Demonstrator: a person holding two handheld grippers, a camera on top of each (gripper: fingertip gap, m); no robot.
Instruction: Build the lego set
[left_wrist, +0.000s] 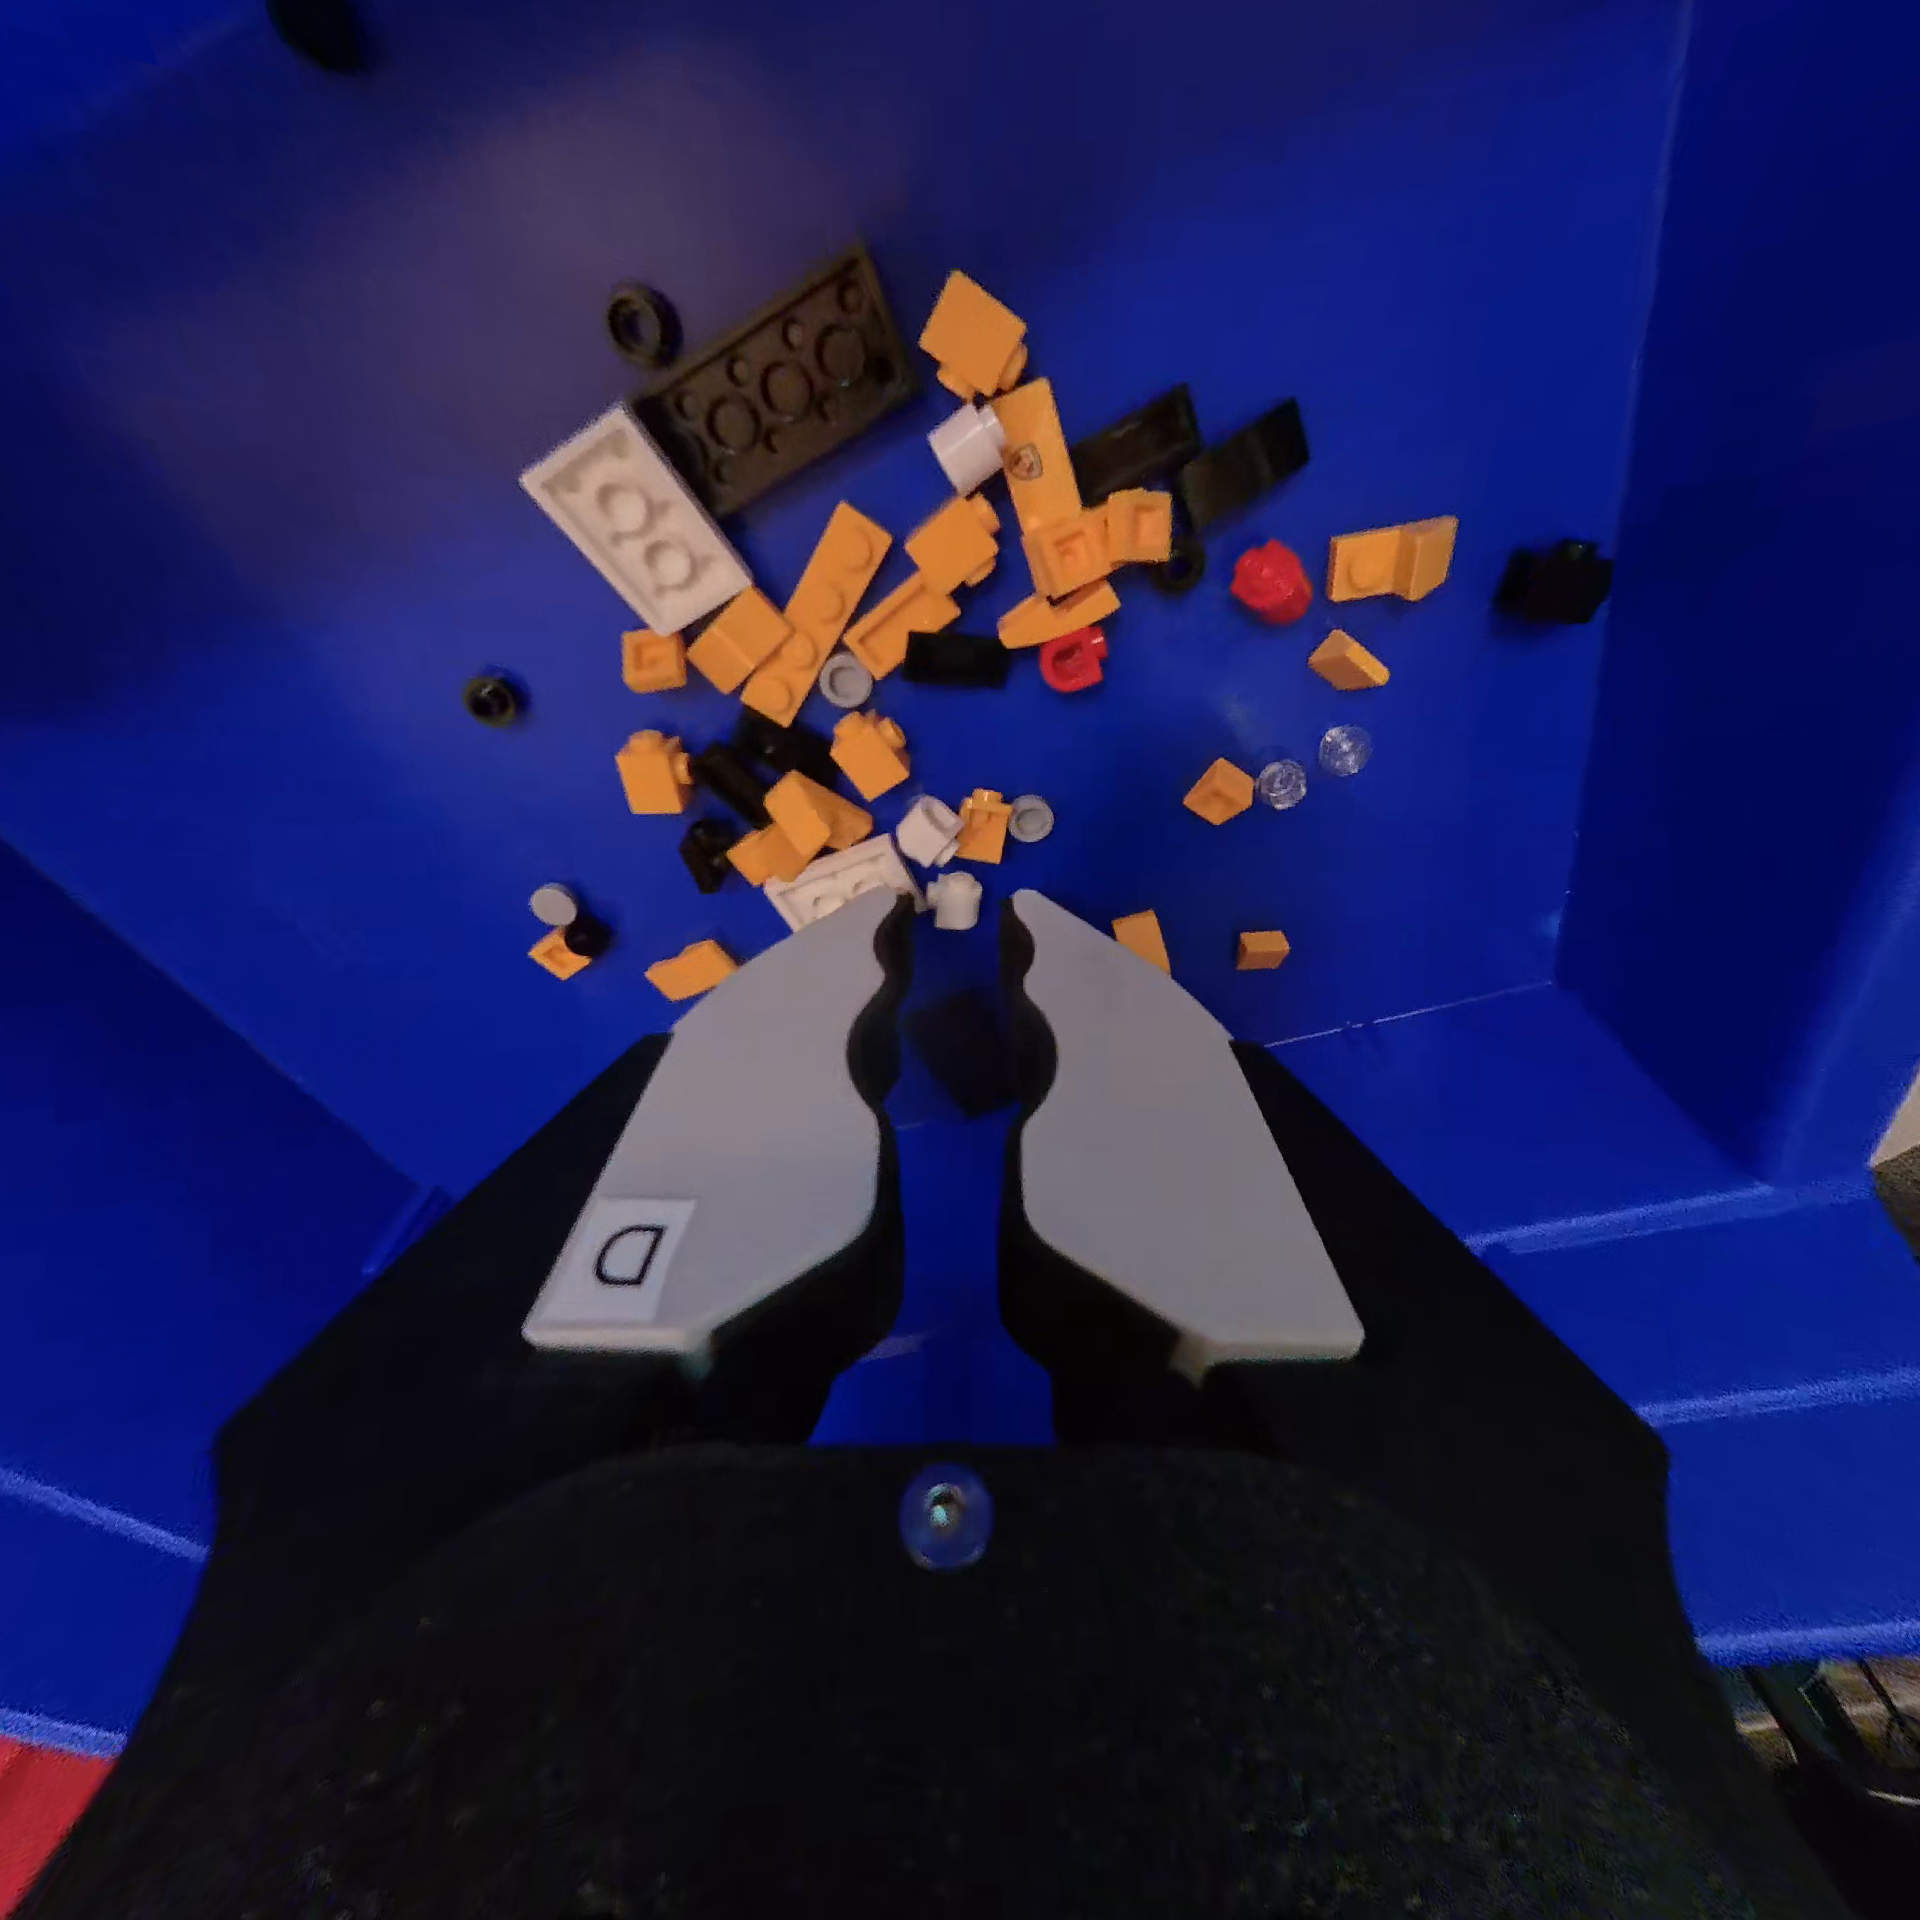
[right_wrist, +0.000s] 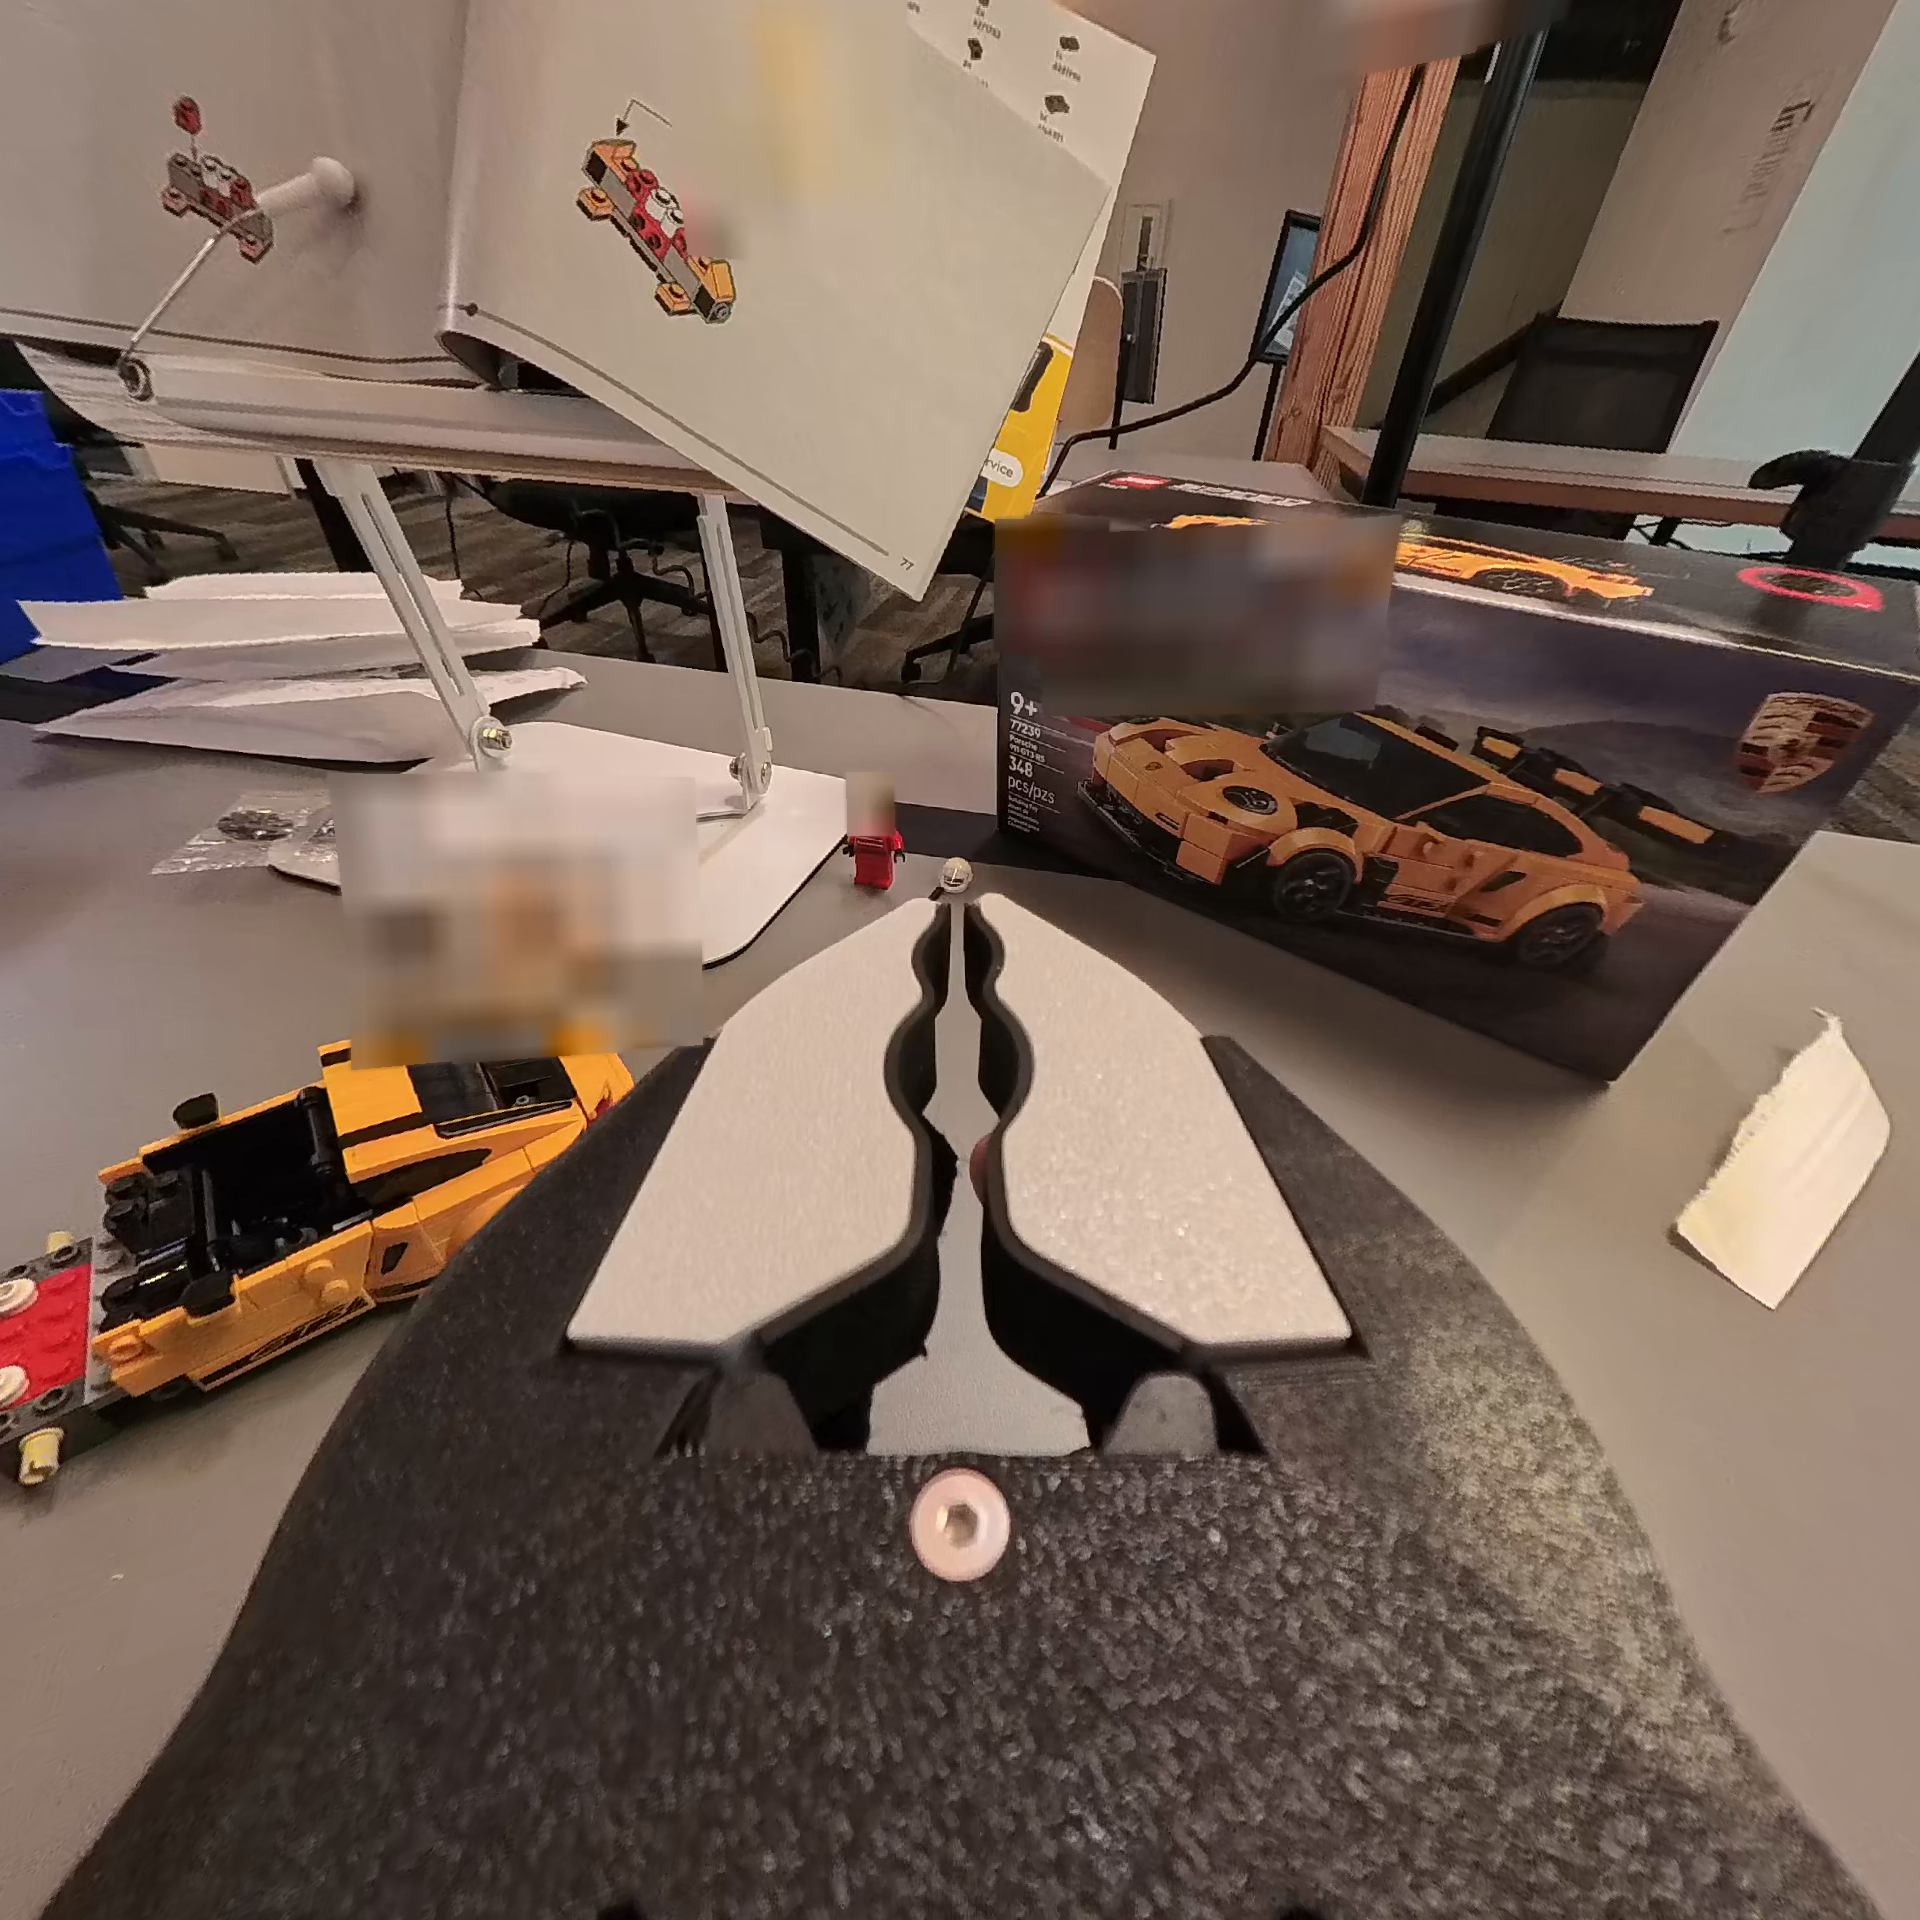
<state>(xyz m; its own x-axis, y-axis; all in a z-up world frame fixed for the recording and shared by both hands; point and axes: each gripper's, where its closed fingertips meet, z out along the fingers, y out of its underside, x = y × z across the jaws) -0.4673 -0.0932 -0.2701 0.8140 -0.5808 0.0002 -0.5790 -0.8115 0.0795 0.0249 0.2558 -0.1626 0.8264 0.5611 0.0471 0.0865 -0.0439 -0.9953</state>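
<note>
Right wrist view: car (right_wrist: 301, 1205) partly blurred over.

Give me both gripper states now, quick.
Left gripper: open, empty, over loose orange, black and grey bricks in the blue plastic bin.
Right gripper: shut on a small round grey stud piece.

Grey table (right_wrist: 1558, 1507) in front; wooden post (right_wrist: 1351, 260), office chairs (right_wrist: 623, 561), carpet (right_wrist: 488, 540) behind; pale walls (right_wrist: 1787, 343).
</note>
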